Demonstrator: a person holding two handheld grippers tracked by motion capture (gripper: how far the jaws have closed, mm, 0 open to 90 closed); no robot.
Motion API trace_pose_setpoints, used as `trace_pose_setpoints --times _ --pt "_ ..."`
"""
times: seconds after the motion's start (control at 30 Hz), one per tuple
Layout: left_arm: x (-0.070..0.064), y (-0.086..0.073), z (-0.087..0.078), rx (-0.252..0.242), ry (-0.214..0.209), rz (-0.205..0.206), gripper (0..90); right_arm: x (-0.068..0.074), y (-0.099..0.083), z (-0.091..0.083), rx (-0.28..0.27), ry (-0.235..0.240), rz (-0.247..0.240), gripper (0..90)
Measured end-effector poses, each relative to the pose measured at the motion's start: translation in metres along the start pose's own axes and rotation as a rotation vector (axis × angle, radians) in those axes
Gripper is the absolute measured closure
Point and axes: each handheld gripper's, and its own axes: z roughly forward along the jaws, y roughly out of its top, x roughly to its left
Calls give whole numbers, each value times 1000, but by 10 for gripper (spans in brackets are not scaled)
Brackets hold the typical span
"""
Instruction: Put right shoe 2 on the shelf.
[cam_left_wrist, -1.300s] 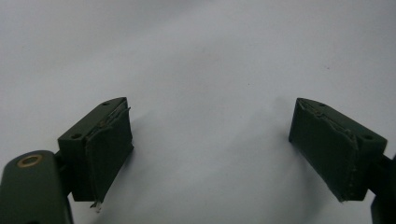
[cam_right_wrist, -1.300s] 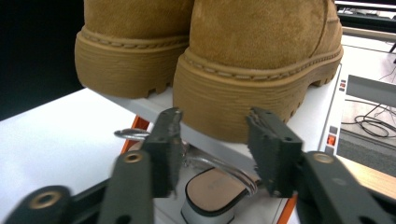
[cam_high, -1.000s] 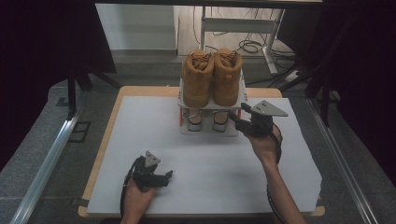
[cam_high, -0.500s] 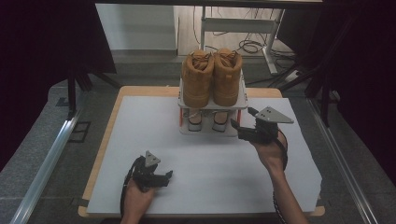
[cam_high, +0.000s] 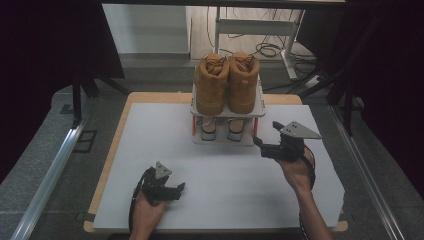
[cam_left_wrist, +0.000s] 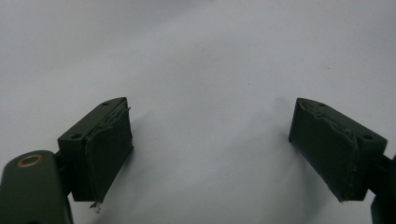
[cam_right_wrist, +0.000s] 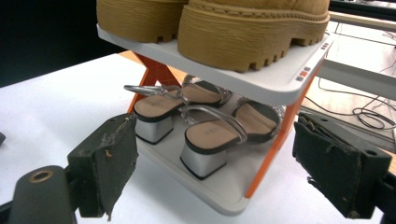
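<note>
Lab or test room set up for recording, white-covered worktop (cam_high: 150, 150) at its centre, dark curtains (cam_high: 50, 50) hung to both sides of the worktop, loose cables (cam_high: 265, 49) on the floor beyond it, metal rails (cam_high: 47, 175) flanking it

Right gripper (cam_high: 264, 144) drew back rightward from shoe rack (cam_high: 227, 142).

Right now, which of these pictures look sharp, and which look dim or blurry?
High view: dim and soft, dark surroundings, the white table top brightest. Left gripper view: the black padded fingers fairly sharp, casting soft shadows on the plain white surface. Right gripper view: the silver block-heeled sandals and tan lug-soled boots crisp, the near black fingers slightly soft.
</note>
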Motion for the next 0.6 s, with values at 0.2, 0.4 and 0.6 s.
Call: trace_pose_setpoints --times 0.2,0.4,0.6 --pt "0 0 0 0 0 0 133 -4 -9 -9 1 -8 27 129" --pt "0 0 0 0 0 0 133 -9 -17 -19 15 -20 39 117" --pt "0 0 0 0 0 0 133 -14 -30 -29 33 -34 48 96"
